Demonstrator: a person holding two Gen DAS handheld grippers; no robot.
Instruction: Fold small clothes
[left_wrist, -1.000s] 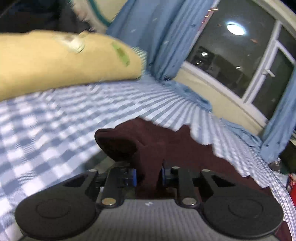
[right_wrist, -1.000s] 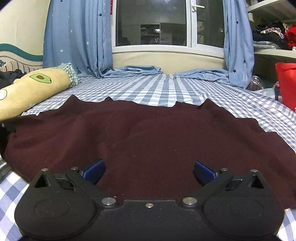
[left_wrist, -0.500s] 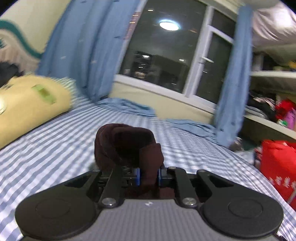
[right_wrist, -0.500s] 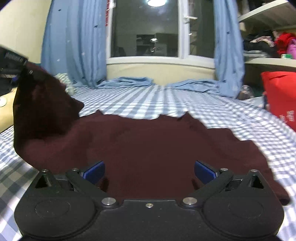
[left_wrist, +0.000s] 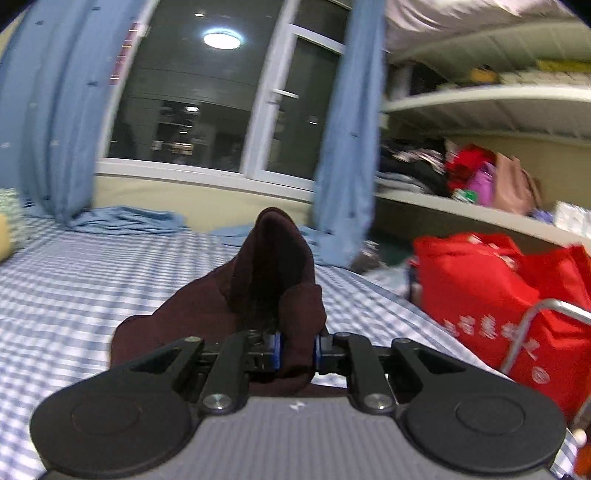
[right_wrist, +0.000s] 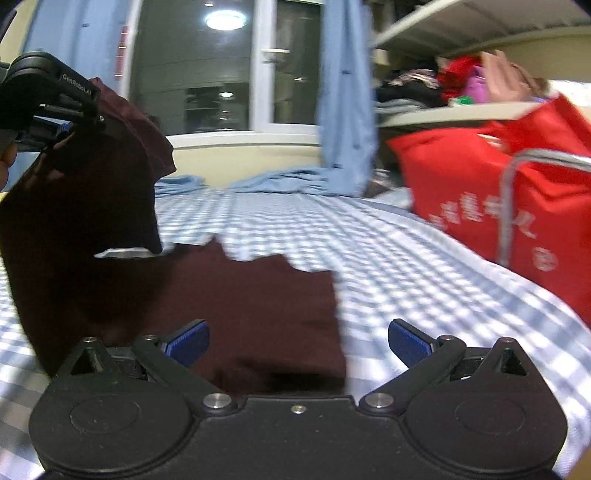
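Left jaws: the left gripper (left_wrist: 296, 350) pinches a bunched fold of the maroon garment (left_wrist: 273, 280) between its blue ribbed pads; the jaws are black, hinged plastic.
Right jaws: the right gripper (right_wrist: 298, 338) stands spread wide, its blue pads (right_wrist: 188, 336) clear of the cloth and holding nothing.
Garment fabric: a soft, matte, dark maroon knit that bunches into a rounded peak above the left pads.
Garment position: one side hangs lifted from the left gripper at the upper left of the right wrist view; the rest lies flat on the bed, with a jagged far edge and a straight right edge.
Bed: the blue-and-white checked sheet (right_wrist: 388, 266) is a smooth woven cloth under the garment.
Beyond: a shiny red bag (right_wrist: 480, 192) with pale print sits at the bed's right edge, beside a metal tube rail (right_wrist: 509, 192); blue curtains (left_wrist: 343, 155) flank a dark window (left_wrist: 207, 96).
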